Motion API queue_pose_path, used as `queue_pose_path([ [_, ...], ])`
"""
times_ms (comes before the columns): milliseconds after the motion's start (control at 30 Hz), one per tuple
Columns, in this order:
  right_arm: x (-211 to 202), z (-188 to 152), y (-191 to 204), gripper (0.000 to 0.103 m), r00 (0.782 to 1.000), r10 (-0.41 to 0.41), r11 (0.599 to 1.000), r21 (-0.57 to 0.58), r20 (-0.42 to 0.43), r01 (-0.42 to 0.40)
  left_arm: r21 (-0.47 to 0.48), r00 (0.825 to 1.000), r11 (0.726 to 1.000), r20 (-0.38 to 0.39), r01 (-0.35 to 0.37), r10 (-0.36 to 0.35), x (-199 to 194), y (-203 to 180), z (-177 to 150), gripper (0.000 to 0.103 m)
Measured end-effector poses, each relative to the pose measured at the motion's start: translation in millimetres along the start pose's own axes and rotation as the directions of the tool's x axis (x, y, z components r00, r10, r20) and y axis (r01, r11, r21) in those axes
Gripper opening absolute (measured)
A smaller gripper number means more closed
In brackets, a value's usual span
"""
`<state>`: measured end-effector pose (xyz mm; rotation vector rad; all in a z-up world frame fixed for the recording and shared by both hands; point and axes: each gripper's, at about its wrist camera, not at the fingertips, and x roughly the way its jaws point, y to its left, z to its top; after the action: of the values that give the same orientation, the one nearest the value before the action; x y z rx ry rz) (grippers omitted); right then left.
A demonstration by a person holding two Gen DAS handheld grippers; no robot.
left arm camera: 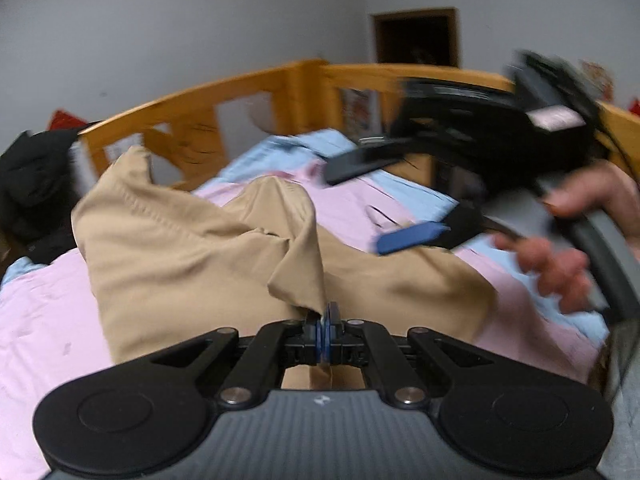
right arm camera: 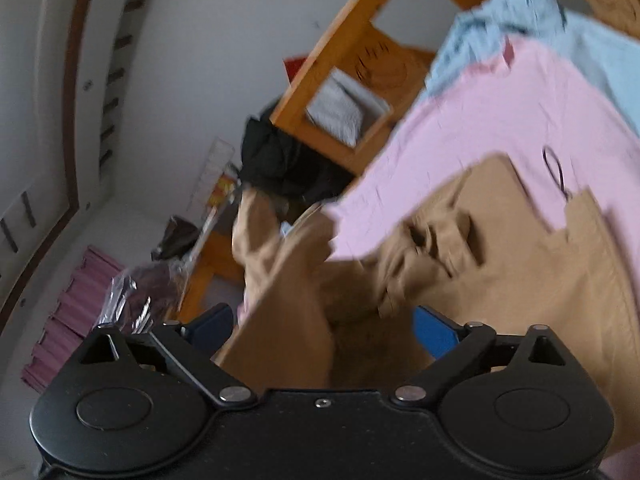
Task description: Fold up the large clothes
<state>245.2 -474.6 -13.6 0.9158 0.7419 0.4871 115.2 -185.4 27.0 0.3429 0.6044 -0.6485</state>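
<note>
A home bedroom — wooden bed frame (left arm camera: 256, 92), pink-and-blue bedding (left arm camera: 44, 312), clutter alongside.

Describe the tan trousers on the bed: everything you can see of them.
The tan trousers look like woven cotton with stitched seams, and the right wrist view shows a waistband with belt loops. They lie crumpled on the pink sheet of the wooden-framed bed. One edge is pulled up into a peak, pinched in the closed left gripper. The right gripper stands wide open with cloth between its blue pads, not pressed. Blur hides finer detail.
</note>
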Motion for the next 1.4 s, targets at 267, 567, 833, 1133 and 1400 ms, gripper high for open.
queue_pose_path([
  [267,32,-2,-30,0.088,0.999,-0.034,0.998,0.049,-0.028,0.035,0.075,0.99,0.99,-0.083,0.123,-0.116,19,-45,-27,0.0],
  [567,21,12,-3,0.013,0.981,-0.195,0.958,-0.212,0.013,0.193,0.064,0.99,0.988,-0.024,0.142,-0.141,34,-55,-8,0.0],
  [833,15,10,-52,0.01,0.914,-0.403,0.869,-0.297,0.04,0.396,-0.06,0.96,0.964,-0.09,0.259,-0.264,89,-66,-23,0.001],
  [1133,11,-4,-68,0.012,0.924,-0.371,0.854,-0.357,0.089,0.377,-0.15,0.959,0.949,-0.018,0.277,-0.283,49,-38,-20,0.043],
  [1400,10,-6,-54,0.013,0.904,-0.404,0.806,-0.413,0.137,0.423,-0.413,0.998,0.91,-0.058,-0.033,0.01,21,26,-17,0.062],
])
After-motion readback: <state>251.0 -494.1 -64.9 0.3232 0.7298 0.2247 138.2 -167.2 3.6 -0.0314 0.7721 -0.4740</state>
